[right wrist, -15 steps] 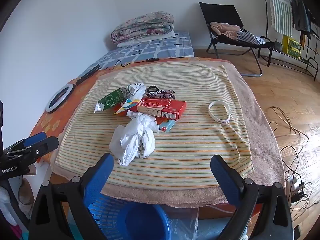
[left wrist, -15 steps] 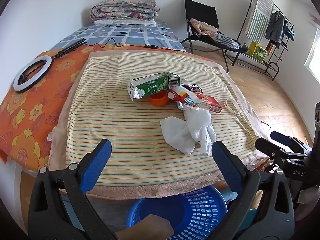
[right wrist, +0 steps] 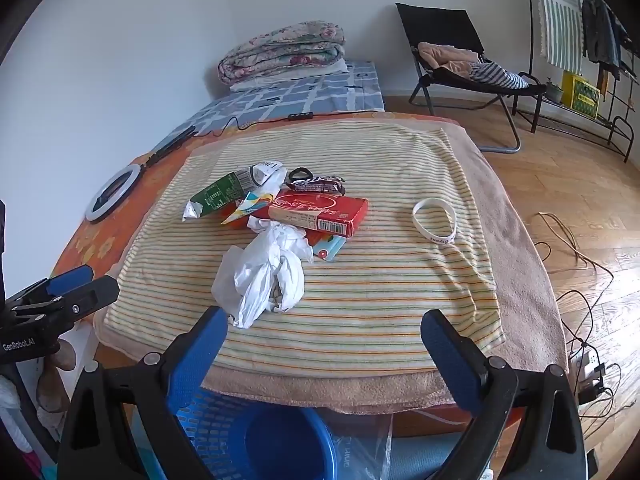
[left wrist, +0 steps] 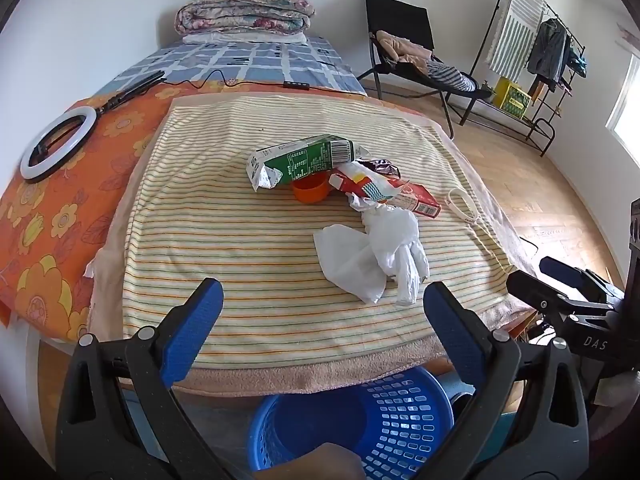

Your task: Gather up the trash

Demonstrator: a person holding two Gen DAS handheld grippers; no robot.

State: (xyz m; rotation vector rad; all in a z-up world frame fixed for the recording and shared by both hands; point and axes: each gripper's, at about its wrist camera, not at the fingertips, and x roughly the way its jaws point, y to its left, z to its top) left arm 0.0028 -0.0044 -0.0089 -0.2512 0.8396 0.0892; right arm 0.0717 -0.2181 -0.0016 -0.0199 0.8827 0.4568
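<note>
White lettering reading "GenRobot.AI" runs along the black body of the left gripper [right wrist: 60, 304], seen at the edge of the right wrist view, while the letters "DAS" mark the black body of the right gripper [left wrist: 568, 292] in the left wrist view. Print on the green carton [left wrist: 304, 158], the red box [right wrist: 316, 210] and the white wristband [right wrist: 435, 220] is too small to read.

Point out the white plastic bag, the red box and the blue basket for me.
white plastic bag [right wrist: 264, 276], right wrist view, crumpled middle.
red box [right wrist: 316, 210], right wrist view, top face.
blue basket [left wrist: 404, 420], left wrist view, perforated inner wall.
</note>
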